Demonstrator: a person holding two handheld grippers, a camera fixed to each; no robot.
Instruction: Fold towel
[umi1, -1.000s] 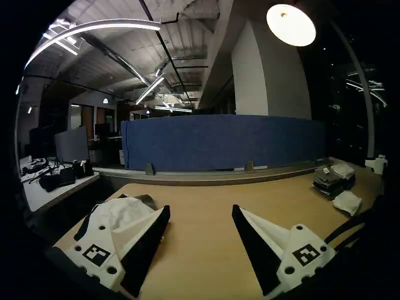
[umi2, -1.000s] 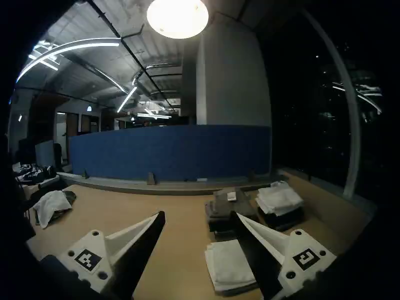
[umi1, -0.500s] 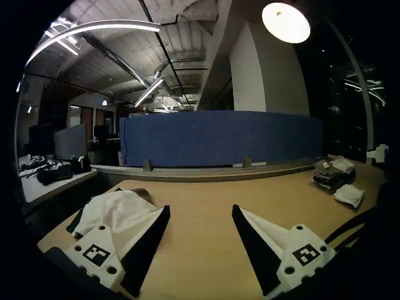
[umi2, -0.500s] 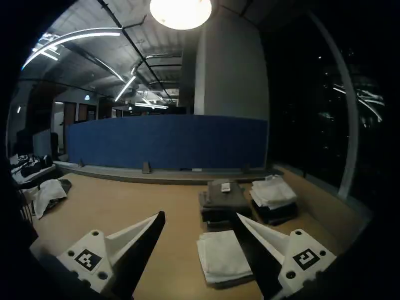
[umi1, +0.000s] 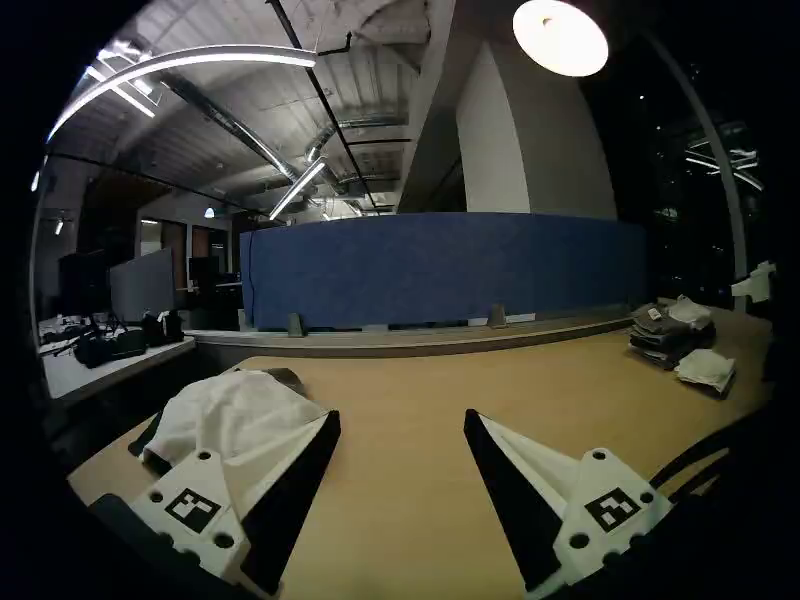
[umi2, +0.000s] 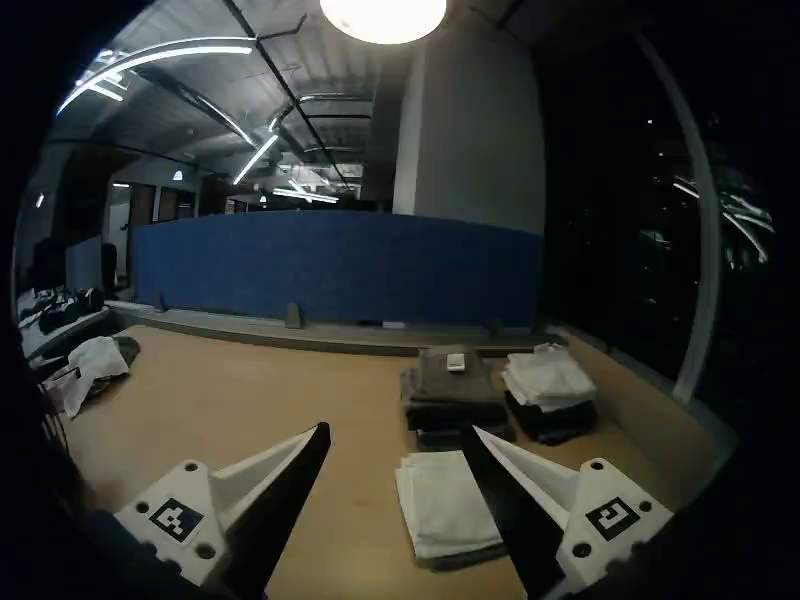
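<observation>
Both pairs of jaws stand wide apart. We see the left gripper (umi1: 400, 416) held low over the wooden table (umi1: 420, 385), with bare tabletop showing between its fingers. The right gripper (umi2: 395, 428) is likewise spread above the table.

The task's thing, a white towel (umi1: 235, 415), lies unfolded in a loose, rumpled heap near the table's left edge. In the left gripper view it sits just behind that gripper's left finger, which overlaps its near side; we cannot tell whether the two touch. Its surface is creased and humped, and a darker cloth (umi1: 288, 378) peeks out from beneath its far edge. In the right gripper view the same heap shows small at the far left, well apart from that gripper.

On the opposite side of the table we see a folded white towel (umi2: 445, 498) lying flat, just beside the right gripper's right finger. Behind it stand a dark grey stack (umi2: 450, 395) and a stack topped with white cloths (umi2: 548, 382). A blue divider (umi1: 440, 270) runs along the table's far edge.
</observation>
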